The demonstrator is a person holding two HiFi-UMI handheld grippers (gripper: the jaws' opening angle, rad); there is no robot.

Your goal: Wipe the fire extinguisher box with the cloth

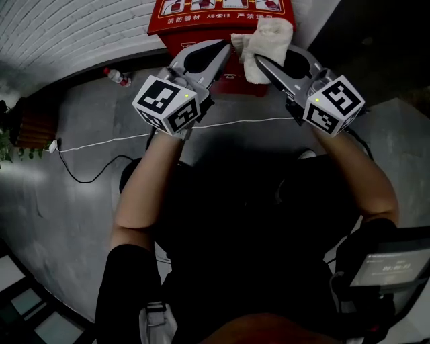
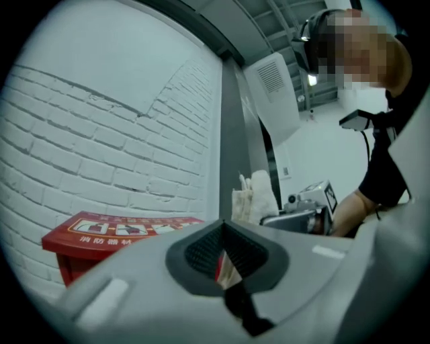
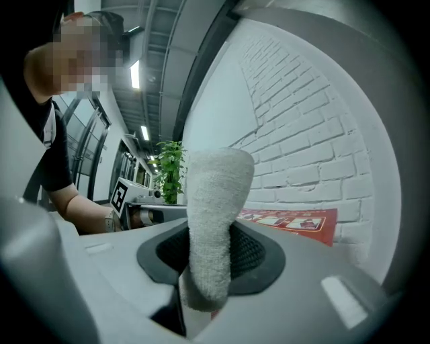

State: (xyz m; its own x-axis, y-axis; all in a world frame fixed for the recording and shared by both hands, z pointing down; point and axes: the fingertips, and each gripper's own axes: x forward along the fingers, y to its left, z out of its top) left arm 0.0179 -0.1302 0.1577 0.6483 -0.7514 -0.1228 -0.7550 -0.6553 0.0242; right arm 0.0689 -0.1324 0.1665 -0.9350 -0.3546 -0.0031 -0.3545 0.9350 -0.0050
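- The right tool (image 1: 259, 62) is clamped on a white cloth (image 1: 269, 37); in the right gripper view the cloth (image 3: 211, 222) stands up as a thick roll out of the closed jaws of that tool (image 3: 208, 265).
- The left tool (image 1: 225, 46) has its jaws together with nothing between them. In the left gripper view its dark pads (image 2: 201, 252) meet in a narrow line.
- In the head view the left tool's tip lies just beside the edge of the cloth; whether it touches cannot be told.
- The red fire extinguisher box (image 1: 195, 20) stands on the floor (image 1: 80, 201) against a white brick wall (image 1: 67, 33), right in front of both tools.
- The cloth hangs in front of the box's top right part, seen from the head view.
- A white cable (image 1: 107, 141) runs across the grey floor, and a small bottle (image 1: 117, 76) lies left of the box near the wall.
- A green plant (image 3: 171, 168) shows in the background of the right gripper view.
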